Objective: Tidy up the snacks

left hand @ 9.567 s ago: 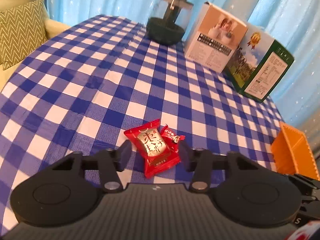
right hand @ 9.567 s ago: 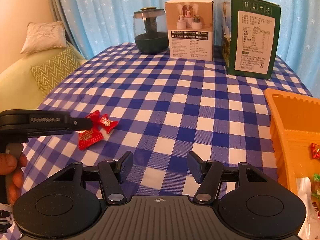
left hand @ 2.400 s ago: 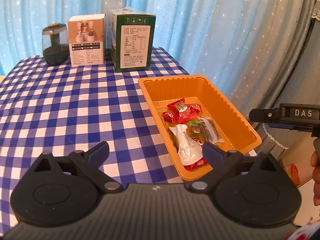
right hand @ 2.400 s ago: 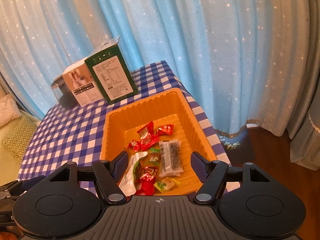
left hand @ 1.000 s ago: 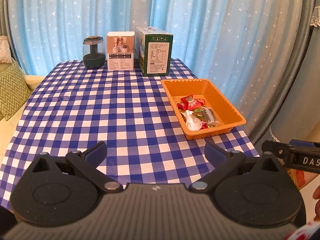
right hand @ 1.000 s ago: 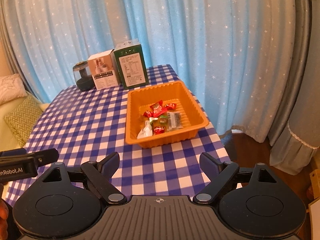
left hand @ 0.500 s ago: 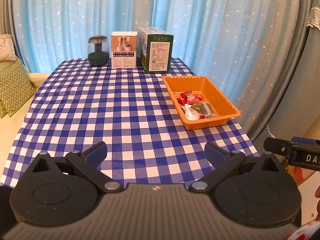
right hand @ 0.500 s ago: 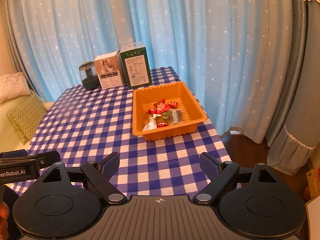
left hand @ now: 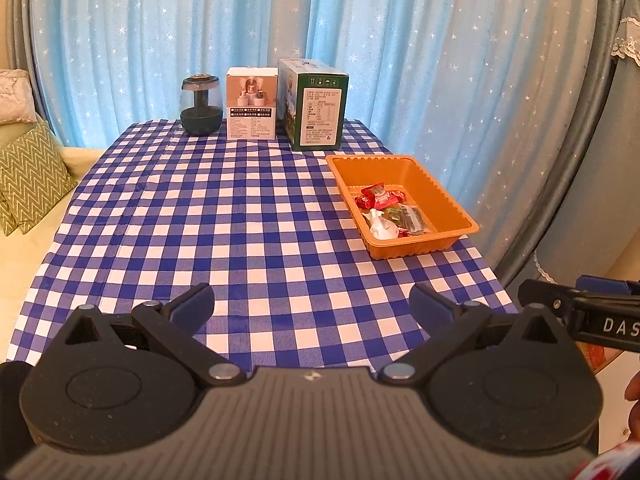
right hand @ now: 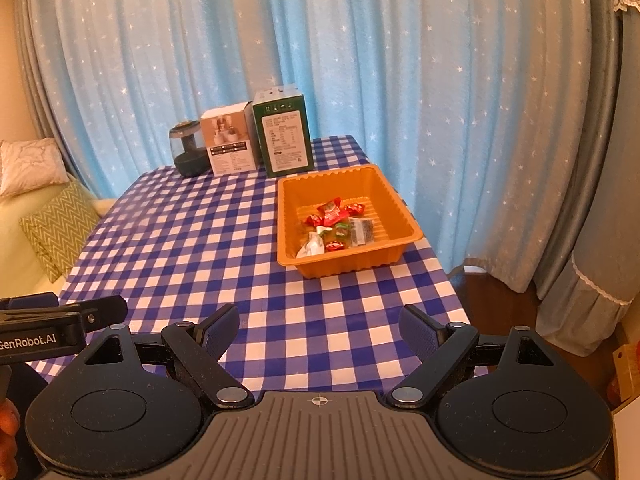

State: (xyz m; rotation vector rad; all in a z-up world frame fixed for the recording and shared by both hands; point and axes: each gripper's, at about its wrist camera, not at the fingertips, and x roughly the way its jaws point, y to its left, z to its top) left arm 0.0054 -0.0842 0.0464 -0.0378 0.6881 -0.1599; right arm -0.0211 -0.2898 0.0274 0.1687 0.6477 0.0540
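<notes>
An orange tray (left hand: 448, 197) sits near the right edge of the checked tablecloth (left hand: 224, 220), in front of a green box (left hand: 318, 110). All the snacks (left hand: 386, 212) lie inside it, bunched in the near half of the floor: red-wrapped sweets (right hand: 334, 210) toward the back, a white wrapper (right hand: 312, 247) at the near left, a dark flat packet (right hand: 362, 231) to the right, and small green and red pieces between them. The far half of the tray floor is bare. No snack lies on the cloth in either view.

Behind the tray a white box (left hand: 251, 108) stands just beside the green box, and a dark glass jar (left hand: 201, 105) stands to the left of that, all three upright along the far edge before the blue curtain (left hand: 360, 40).

The left gripper (left hand: 311, 308) has its jaws spread wide with nothing between them, only cloth showing below. The right gripper (right hand: 319, 326) is likewise wide apart and holds nothing. Both hang over the near end of the table, well apart from the tray.

The left view takes in the whole width of the cloth, a zigzag cushion (left hand: 28, 176) at the left, and the right gripper's finger at the right edge. The right view alone shows the wooden floor (right hand: 492, 300) past the table's right side, a pale cushion (right hand: 30, 166), and the left gripper's finger with a fingertip (right hand: 8, 420) at the lower left.
</notes>
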